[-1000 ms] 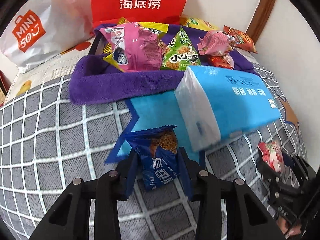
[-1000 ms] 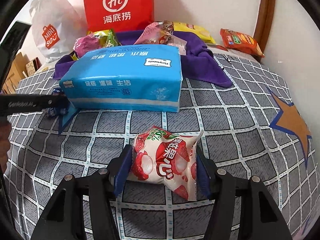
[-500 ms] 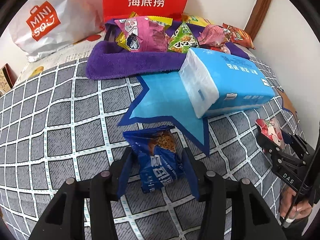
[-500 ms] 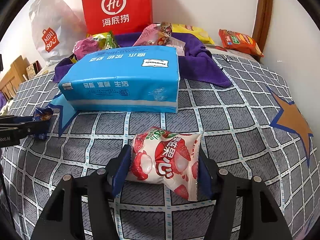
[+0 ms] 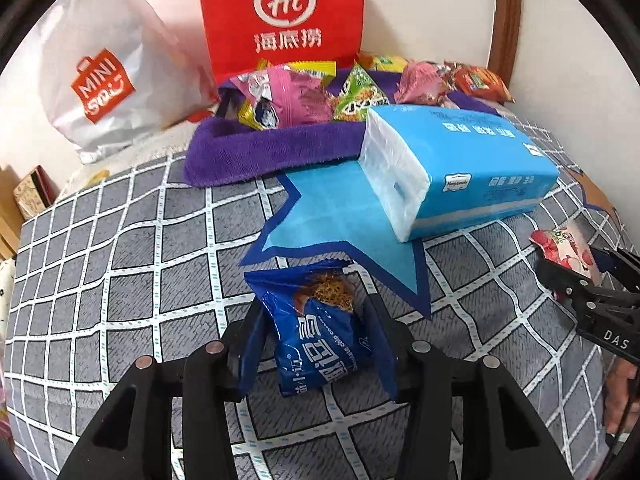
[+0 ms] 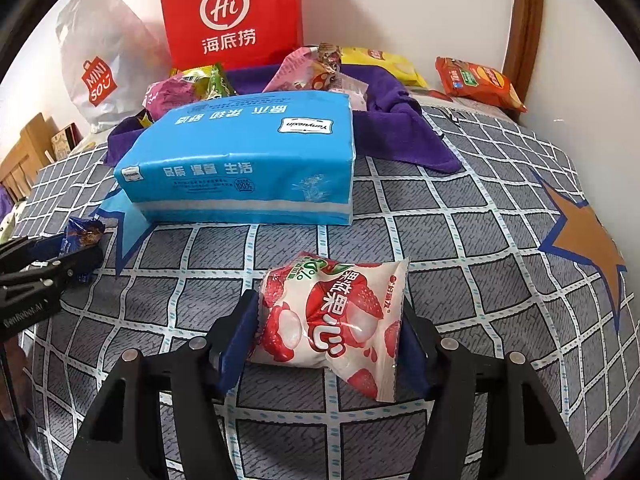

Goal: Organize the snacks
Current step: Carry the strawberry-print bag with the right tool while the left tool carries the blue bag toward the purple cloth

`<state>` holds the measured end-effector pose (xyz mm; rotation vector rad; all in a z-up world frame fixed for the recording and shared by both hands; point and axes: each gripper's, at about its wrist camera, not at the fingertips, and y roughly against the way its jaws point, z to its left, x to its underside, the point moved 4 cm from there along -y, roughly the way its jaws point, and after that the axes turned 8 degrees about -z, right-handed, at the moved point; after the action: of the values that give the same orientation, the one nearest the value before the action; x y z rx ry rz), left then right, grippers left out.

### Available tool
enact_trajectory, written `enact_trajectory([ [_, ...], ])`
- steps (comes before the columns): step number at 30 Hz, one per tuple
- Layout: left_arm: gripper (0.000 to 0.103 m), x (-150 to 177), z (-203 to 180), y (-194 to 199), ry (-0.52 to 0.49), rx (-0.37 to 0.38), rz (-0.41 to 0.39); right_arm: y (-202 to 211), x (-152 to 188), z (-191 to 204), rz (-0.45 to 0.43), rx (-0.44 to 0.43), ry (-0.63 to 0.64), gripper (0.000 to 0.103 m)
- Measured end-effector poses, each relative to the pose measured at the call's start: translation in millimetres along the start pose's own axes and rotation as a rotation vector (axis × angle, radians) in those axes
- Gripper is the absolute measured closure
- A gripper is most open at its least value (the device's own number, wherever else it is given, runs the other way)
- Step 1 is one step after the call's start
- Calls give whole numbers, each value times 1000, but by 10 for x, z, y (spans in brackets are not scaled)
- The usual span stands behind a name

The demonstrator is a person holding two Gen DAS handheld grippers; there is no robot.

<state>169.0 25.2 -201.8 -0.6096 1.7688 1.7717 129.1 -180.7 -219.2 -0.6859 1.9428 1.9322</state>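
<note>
Left gripper: its jaws had just been opening – the blue packet stood between them with a gap at each side, so it looked released, not clamped.
Right gripper: its jaws had just been opening too; the pads still sat close against the strawberry packet, and whether they pressed on it I could not tell.
Change: compared with a second earlier, the left view had pulled back from the tissue pack, so more of the blue star showed in front of the packet.
Meaning: both snacks seemed to have been set down on the bedspread in front of the tissue pack – likely the placing step of this pair ending, with more snacks left to sort.
Blue packet: in front of the tissue pack's white end, just off a tip of the star.
Strawberry packet: in front of the tissue pack's long side, apart from it.
Pile: other snacks lay on the purple towel behind the tissue pack, with an orange packet off to its right.
Bags: the red bag and white bag stood behind the pile.
Room: open bedspread between the two packets.
Edges: the bedspread dropped away left of the tissue pack; a wall closed its right.
</note>
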Motion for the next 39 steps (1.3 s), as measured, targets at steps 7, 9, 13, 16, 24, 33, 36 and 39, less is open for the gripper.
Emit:
enact_trajectory([
  [7,56,-15,-5,-12,7,0,0,-6,-5,-5,0,7,4,38],
  [9,55,-15,16,-16,19,7,1,-7,-6,-9,0,6,3,38],
  [13,52,-12,19,-10,24,2,3,-4,-2,-1,0,10,6,38],
  [16,51,-11,19,-9,25,5,4,-4,-2,-4,0,6,1,38],
  [24,48,-10,5,-12,31,26,12,-9,-4,8,1,1,11,35],
  [33,67,-11,67,51,48,76,27,24,-38,-21,31,-29,14,44],
  [36,67,-30,135,116,109,145,57,119,-116,-63,31,-67,-34,45],
  [39,68,-85,164,234,129,167,58,265,-232,-27,-2,-68,-15,45],
])
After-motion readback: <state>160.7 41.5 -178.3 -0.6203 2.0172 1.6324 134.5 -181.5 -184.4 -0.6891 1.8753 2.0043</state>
